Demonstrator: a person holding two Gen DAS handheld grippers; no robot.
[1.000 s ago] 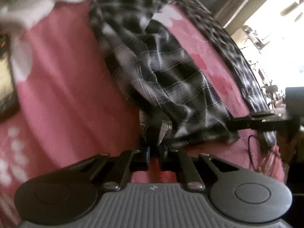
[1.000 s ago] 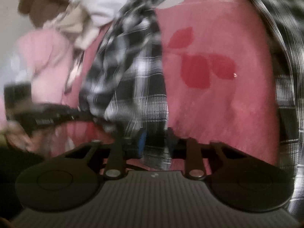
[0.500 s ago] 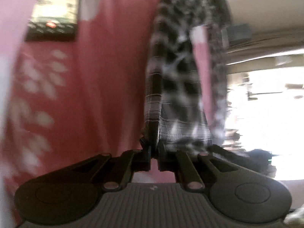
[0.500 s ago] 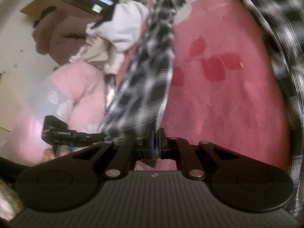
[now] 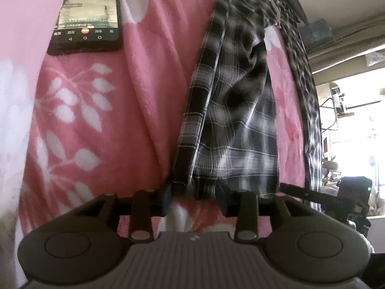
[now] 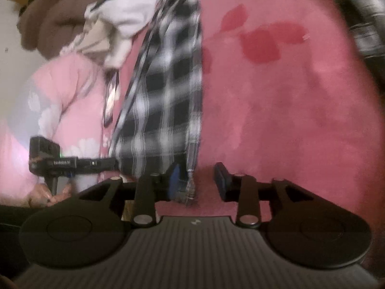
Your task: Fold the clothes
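Where both tongs were clamped on the checked shirt (image 5: 231, 110) half a second ago, the left tongs (image 5: 195, 198) and right tongs (image 6: 198, 180) now gape, leaving it lying doubled on the pink blanket (image 5: 101, 110).

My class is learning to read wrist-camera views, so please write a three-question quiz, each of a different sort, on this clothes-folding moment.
1. True or false: the left hand-held gripper is open, with the plaid shirt lying past its fingertips.
2. Multiple choice: what lies on the pink blanket to the left of the shirt in the left wrist view? A) a phone B) a book C) a cup
3. Fill in: the right hand-held gripper has its jaws ____, with the shirt's edge hanging between them.

Key: 1 true; 2 A, the phone, its screen lit; 3 open.
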